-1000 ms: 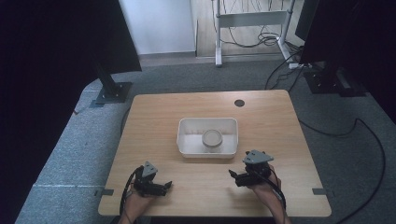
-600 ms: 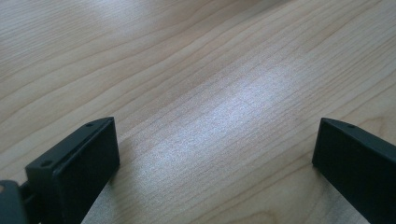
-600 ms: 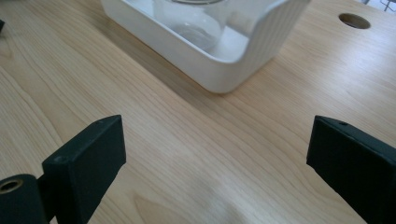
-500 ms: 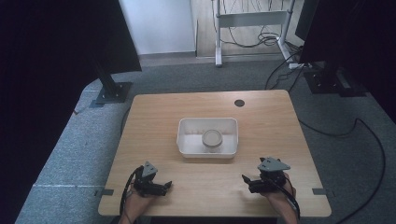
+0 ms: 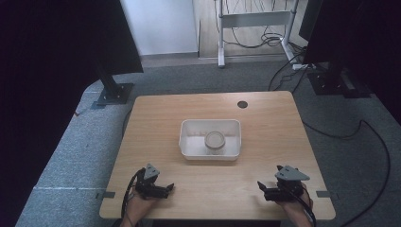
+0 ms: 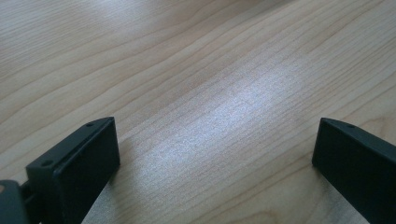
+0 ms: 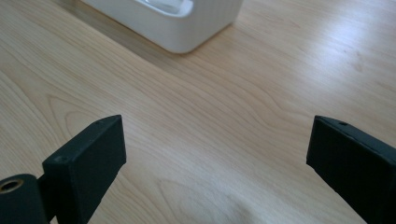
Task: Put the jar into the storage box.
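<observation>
A white rectangular tray (image 5: 189,139) sits at the middle of the wooden table (image 5: 265,123), with a round pale cup-like object (image 5: 215,141) inside it. My left gripper (image 5: 166,189) rests near the table's front left edge, open, nothing between its jaws. In the left gripper view the left gripper (image 6: 215,140) stands over bare wood. My right gripper (image 5: 263,189) lies near the front right edge, also open and empty. In the right gripper view the right gripper (image 7: 217,140) faces a corner of the tray (image 7: 187,28).
A round cable hole (image 5: 242,104) is in the table's far side. Black monitor stands (image 5: 113,90) and cables lie on the grey carpet around the table. A white frame (image 5: 250,21) stands at the back.
My right gripper has moved from near the tray's front right corner back and rightward to the table's front right edge. The left gripper has stayed put.
</observation>
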`<state>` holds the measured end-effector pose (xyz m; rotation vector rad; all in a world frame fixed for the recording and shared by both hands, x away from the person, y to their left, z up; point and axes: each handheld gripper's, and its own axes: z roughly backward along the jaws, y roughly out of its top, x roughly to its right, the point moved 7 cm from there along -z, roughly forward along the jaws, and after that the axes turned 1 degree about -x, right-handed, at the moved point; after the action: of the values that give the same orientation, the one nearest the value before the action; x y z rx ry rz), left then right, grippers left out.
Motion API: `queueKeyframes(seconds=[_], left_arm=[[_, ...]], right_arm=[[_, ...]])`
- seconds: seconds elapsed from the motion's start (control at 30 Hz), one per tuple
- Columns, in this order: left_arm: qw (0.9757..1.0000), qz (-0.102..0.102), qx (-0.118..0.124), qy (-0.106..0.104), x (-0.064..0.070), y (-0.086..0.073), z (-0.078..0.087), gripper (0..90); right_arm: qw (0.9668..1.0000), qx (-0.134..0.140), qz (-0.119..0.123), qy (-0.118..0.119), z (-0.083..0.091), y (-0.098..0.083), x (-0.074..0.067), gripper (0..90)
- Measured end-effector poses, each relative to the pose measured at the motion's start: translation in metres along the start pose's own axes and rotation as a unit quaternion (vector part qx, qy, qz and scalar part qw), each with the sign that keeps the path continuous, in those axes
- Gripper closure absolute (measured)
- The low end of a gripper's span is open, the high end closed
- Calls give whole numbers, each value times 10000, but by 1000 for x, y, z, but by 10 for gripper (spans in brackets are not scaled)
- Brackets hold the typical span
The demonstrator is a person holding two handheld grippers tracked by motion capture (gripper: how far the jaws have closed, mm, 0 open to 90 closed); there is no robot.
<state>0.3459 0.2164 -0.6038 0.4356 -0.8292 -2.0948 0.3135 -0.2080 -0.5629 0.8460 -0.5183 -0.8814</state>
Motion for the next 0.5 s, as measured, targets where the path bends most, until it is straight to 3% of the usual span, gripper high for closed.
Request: queueKeyframes(seconds=[0.5], left_arm=[[10000,3,1,1,0,0,0,5]], right_arm=[[9994,-213,-212,-196,5,-30,13,45]])
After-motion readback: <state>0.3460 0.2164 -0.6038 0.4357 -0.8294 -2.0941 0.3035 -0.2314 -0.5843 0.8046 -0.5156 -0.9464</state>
